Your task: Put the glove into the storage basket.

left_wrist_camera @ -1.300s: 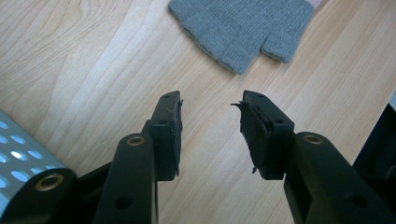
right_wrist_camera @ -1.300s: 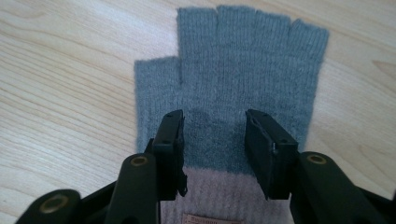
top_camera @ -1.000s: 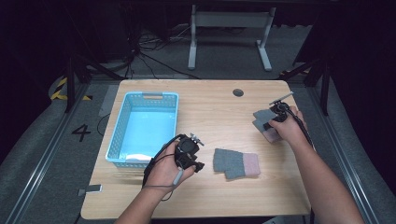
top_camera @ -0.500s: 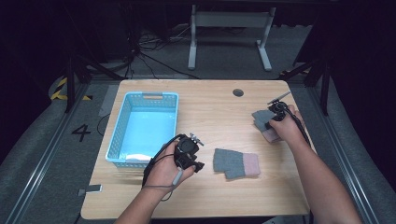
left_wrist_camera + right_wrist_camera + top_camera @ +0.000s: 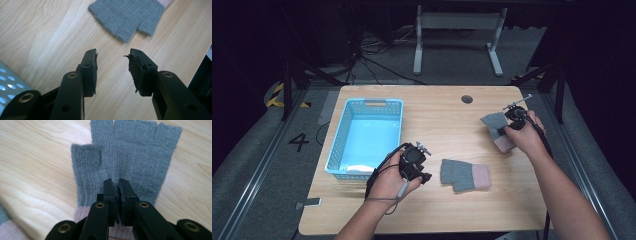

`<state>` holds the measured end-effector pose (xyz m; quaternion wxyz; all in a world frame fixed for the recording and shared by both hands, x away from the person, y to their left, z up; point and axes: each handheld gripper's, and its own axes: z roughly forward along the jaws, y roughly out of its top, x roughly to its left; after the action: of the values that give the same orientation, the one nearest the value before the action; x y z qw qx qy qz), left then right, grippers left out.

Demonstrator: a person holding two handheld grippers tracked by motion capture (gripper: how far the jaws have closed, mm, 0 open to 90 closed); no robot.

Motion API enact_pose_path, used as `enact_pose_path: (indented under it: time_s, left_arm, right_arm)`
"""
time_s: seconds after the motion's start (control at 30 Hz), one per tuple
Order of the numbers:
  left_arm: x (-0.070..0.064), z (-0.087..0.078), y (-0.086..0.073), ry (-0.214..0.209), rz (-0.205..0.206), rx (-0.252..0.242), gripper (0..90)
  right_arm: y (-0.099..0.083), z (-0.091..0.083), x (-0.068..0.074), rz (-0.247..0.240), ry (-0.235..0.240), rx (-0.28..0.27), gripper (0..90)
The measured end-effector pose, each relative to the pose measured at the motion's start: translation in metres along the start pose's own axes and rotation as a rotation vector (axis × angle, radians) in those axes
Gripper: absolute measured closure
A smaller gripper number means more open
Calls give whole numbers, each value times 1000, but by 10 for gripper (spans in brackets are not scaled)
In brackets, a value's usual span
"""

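High view: two grey fingerless gloves with pink cuffs on the wooden table (image 5: 437,112). Far glove (image 5: 495,121) at the right edge under the right gripper (image 5: 512,116); near glove (image 5: 463,174) mid-table, just beside the left gripper (image 5: 424,172). Blue basket (image 5: 341,144) at left.

Left gripper view: jaws spread wide, nothing between, near glove (image 5: 127,15) lying flat ahead, apart from the tips.

Right gripper view: jaws clenched on a pinch of knit at the far glove's (image 5: 130,157) palm, beside the thumb. Likely light, soft, limp; sure to droop when lifted. Best taken by a pinched fold of palm or cuff.
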<state>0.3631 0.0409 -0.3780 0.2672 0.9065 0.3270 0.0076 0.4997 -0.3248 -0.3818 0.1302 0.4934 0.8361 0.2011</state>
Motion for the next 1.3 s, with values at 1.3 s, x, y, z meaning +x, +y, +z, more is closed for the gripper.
enact_pose_path:
  time_s: [1.3]
  left_arm:
    - [-7,-7,6,-22,25,-14,591]
  right_arm:
    - [-24,-68,97,-381,255,-6,856]
